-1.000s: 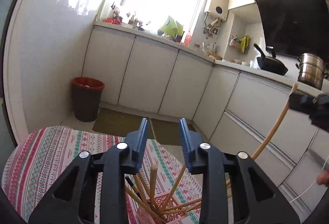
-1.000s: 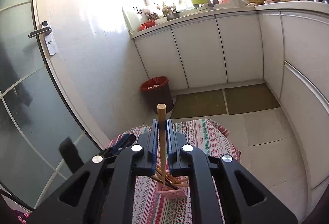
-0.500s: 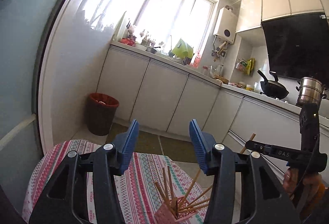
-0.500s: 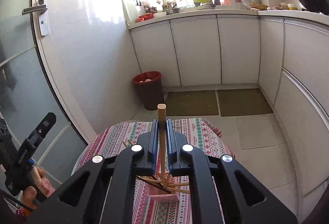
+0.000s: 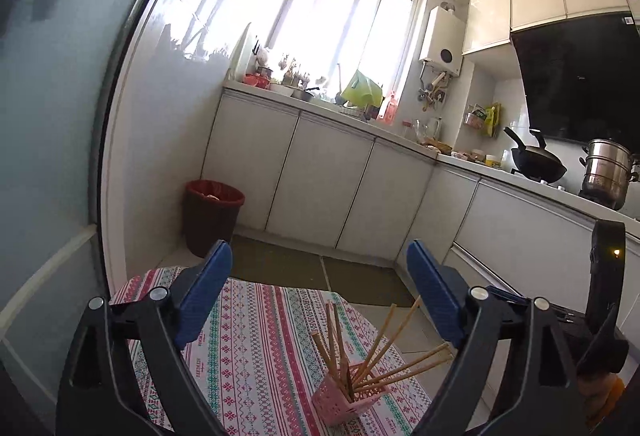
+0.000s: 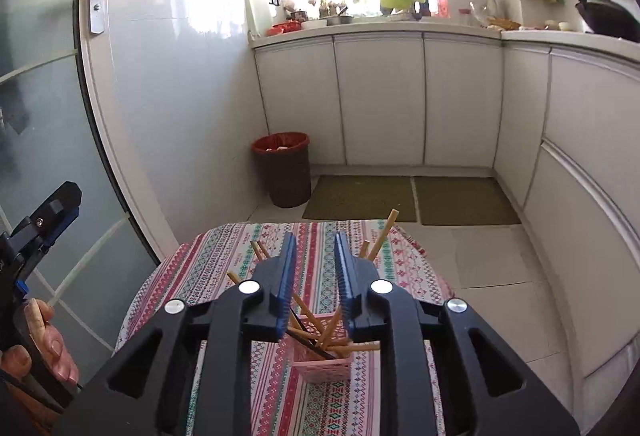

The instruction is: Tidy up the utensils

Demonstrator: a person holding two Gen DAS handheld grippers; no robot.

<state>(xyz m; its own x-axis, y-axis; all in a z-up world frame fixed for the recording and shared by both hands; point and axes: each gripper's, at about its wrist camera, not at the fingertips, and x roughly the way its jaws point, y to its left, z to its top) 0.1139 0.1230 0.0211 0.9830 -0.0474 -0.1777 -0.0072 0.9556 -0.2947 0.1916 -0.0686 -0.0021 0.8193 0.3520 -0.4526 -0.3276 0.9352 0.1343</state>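
A: Where do the utensils sit?

B: The tan wooden chopsticks stand fanned out in a small pink plastic lattice basket, which rests on the round table under a red, white and green patterned tablecloth. In the left wrist view the basket lies at about 5 o'clock on the table, near its edge. One dark chopstick leans among the tan ones.

A: And the left gripper?

B: Its blue-padded jaws are spread wide with nothing between them, up above the table, the basket below and slightly toward 4 o'clock.

A: The right gripper?

B: Its jaws are parted to a narrow gap and hold nothing. It hangs directly over the basket, and chopstick tips show on both sides of its fingers; whether any touch the pads I cannot tell.

A: Anything else around?

B: A dark red waste bin stands on the floor at 12 o'clock beyond the table, beside the white base cabinets.
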